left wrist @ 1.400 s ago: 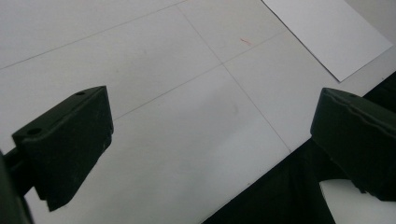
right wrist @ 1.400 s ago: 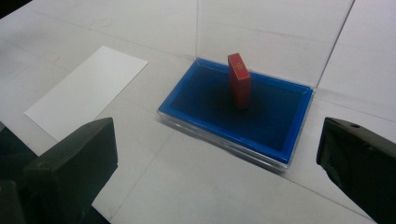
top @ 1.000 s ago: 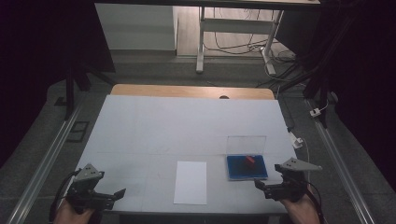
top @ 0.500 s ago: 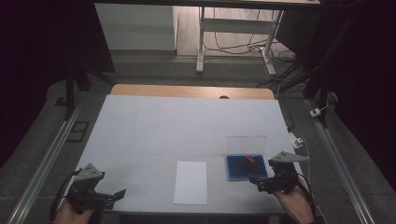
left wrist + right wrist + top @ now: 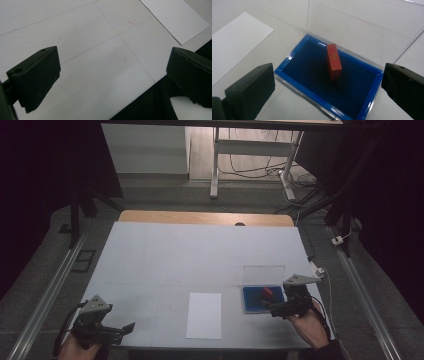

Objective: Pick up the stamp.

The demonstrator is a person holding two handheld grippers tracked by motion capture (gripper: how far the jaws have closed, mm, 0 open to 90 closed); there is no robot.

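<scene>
R gripper (image 5: 278,308) jaws wide apart, empty | red block (image 5: 334,61) upright in blue tray (image 5: 364,107), ctr frame, dead ahead btwn jaws, long axis runs away from cam | L gripper (image 5: 121,330) jaws apart, lower left, far off on desk (image 5: 200,250).

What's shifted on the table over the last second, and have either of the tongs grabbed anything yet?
The right tongs moved in leftward to the blue ink-pad tray with the red rectangular stamp block. Their jaws are open on either side of the tray, gripping nothing. The left tongs, the white paper sheet, the tray and the block stayed put.
</scene>
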